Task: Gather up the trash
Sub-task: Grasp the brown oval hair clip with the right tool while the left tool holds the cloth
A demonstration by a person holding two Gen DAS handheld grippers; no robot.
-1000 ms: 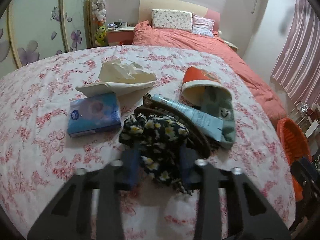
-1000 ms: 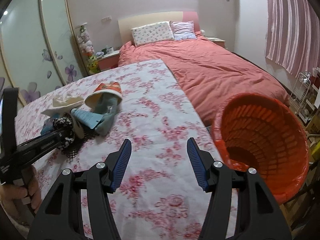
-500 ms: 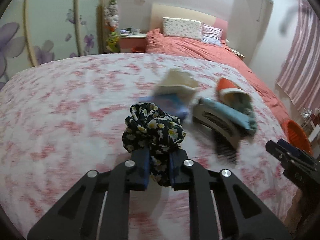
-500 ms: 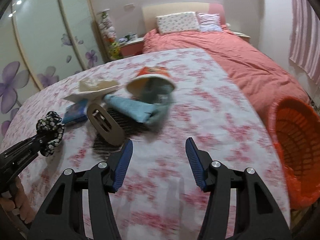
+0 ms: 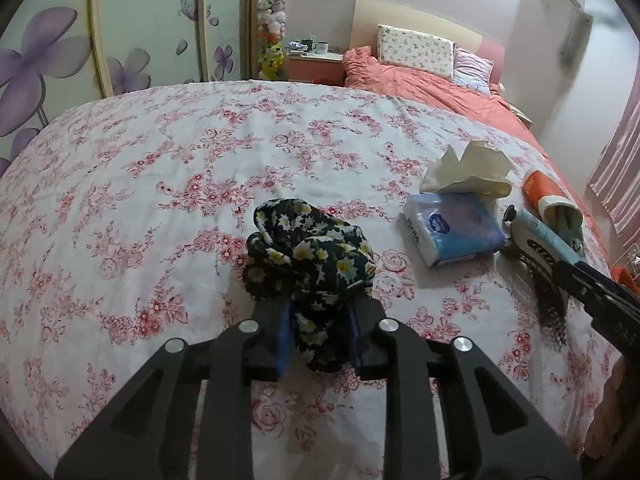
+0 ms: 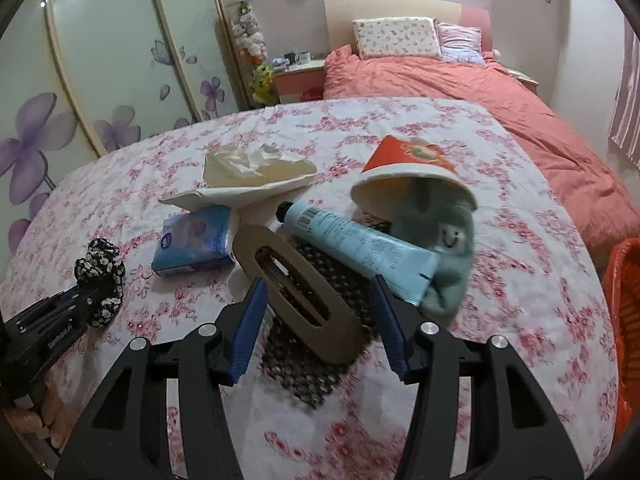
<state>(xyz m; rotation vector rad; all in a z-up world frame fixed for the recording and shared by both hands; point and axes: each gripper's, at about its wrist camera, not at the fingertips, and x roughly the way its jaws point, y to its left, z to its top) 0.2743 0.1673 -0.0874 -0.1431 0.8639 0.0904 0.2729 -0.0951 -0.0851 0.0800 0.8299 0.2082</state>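
My left gripper (image 5: pixel 319 340) has a black scrunchie with daisies (image 5: pixel 308 256) between its blue pads, low over the flowered bedspread (image 5: pixel 160 184). Its jaws are opening, and the fabric still fills the gap. My right gripper (image 6: pixel 318 300) is open, its fingers on either side of a brown oval hair clip with black mesh (image 6: pixel 296 292), not touching it. Behind the clip lie a blue tube (image 6: pixel 352 244), a red paper cup (image 6: pixel 408 168) with a teal sock (image 6: pixel 444 248) in its mouth, crumpled tissue (image 6: pixel 248 164) and a blue tissue pack (image 6: pixel 196 240).
An orange basket (image 6: pixel 624 320) stands off the bed's right edge. A coral duvet (image 6: pixel 500 92) and pillows lie farther back, with a nightstand (image 6: pixel 300 76) and flowered wardrobe doors (image 6: pixel 100 80) to the left. A hand shows at the lower left of the right wrist view.
My left gripper carried the scrunchie left, away from the pile, and its jaws have widened. My right gripper swung from the orange basket over to the pile and now straddles the hair clip.
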